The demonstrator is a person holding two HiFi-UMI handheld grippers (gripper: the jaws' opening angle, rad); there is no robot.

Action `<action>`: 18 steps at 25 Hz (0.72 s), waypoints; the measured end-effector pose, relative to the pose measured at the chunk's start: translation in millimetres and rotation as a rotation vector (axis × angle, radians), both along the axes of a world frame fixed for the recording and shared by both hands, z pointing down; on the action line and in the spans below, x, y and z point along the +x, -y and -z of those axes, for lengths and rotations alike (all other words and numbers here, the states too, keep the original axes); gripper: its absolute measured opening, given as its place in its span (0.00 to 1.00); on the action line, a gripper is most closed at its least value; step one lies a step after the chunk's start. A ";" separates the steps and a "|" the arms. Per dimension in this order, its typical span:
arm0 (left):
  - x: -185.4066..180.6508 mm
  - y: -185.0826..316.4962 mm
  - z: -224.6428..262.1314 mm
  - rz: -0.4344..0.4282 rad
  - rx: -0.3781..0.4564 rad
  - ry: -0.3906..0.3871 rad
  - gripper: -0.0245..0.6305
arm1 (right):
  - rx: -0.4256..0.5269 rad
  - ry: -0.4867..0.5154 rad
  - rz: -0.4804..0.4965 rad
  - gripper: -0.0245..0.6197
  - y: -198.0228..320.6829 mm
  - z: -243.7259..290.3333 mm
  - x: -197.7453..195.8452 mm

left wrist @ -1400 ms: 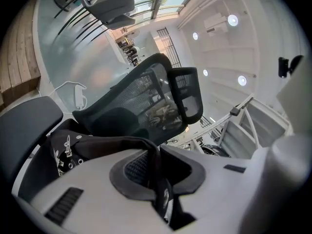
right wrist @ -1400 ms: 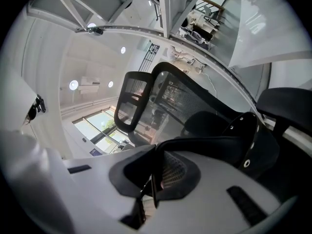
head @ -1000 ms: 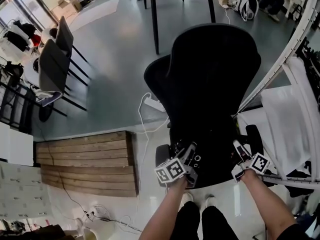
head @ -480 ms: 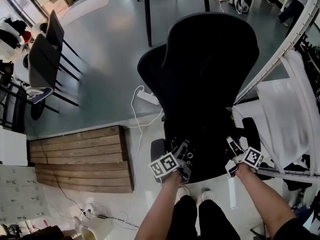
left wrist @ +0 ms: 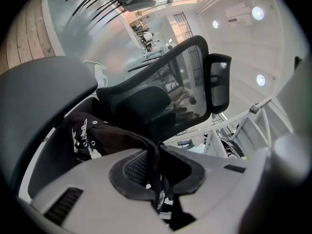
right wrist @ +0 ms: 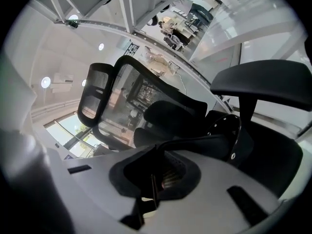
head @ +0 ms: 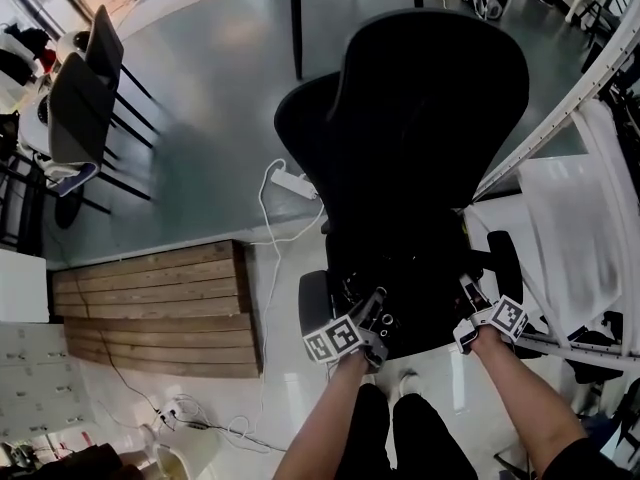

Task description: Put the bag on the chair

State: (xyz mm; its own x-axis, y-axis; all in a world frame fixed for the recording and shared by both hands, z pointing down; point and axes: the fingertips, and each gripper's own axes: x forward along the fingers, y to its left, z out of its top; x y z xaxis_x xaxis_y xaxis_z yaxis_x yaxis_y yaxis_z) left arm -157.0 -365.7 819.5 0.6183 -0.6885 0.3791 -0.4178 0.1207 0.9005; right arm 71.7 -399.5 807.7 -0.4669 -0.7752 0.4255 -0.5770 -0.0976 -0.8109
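Chair (head: 430, 118): black office type with mesh back, headrest and two armrests. It stands on grey floor with its front edge toward the person.

Platform (head: 160, 308): slatted wood, lying flat on the floor beside the chair, off its left armrest.

Frame (head: 545, 133): white tubing, slanting past the chair on its other side.

Side chairs (head: 80, 118): two, dark, thin-legged, well apart from the chair and beyond the platform.

Bag (left wrist: 105, 135): black fabric with metal eyelets along its edge. It is over the chair's seat, between the armrests and in front of the back. Black on black, so whether it rests on the seat cannot be told.

Left gripper (left wrist: 157, 152): at the chair's front edge on the left-armrest side. The jaws are closed, with a fold of the bag's black fabric pinched between the pads.

Right gripper (right wrist: 155, 152): at the chair's front edge on the right-armrest side. The jaws are closed on a thin black strap that runs on to the bag's eyelet-studded edge.

Power strip (head: 292, 181): white, with a white cable, on the floor just beside the chair's back, on the platform side.
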 end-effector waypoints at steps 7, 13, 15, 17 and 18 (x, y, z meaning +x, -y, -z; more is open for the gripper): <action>7.3 -12.3 -13.7 0.007 -0.010 -0.026 0.11 | -0.024 0.024 -0.022 0.06 -12.5 -16.4 1.0; 6.3 -22.6 -12.7 -0.016 -0.038 -0.023 0.13 | -0.060 0.032 0.002 0.05 -20.9 -12.2 -10.1; 4.8 -23.0 -11.5 -0.019 -0.038 -0.023 0.13 | -0.085 0.015 0.008 0.06 -26.5 -12.1 -9.9; 4.7 -22.1 -10.1 -0.013 -0.044 -0.031 0.13 | -0.113 0.001 0.030 0.06 -32.4 -13.8 -10.6; 6.6 -22.0 -9.3 -0.009 -0.051 -0.040 0.13 | -0.120 0.006 0.037 0.06 -34.3 -13.2 -10.6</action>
State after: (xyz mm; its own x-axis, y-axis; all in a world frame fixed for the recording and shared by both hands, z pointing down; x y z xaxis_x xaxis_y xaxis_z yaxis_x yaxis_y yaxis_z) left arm -150.4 -343.7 828.8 0.6399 -0.6632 0.3882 -0.3828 0.1630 0.9094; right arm 61.1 -365.2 820.9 -0.4972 -0.7008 0.5116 -0.5774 -0.1729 -0.7979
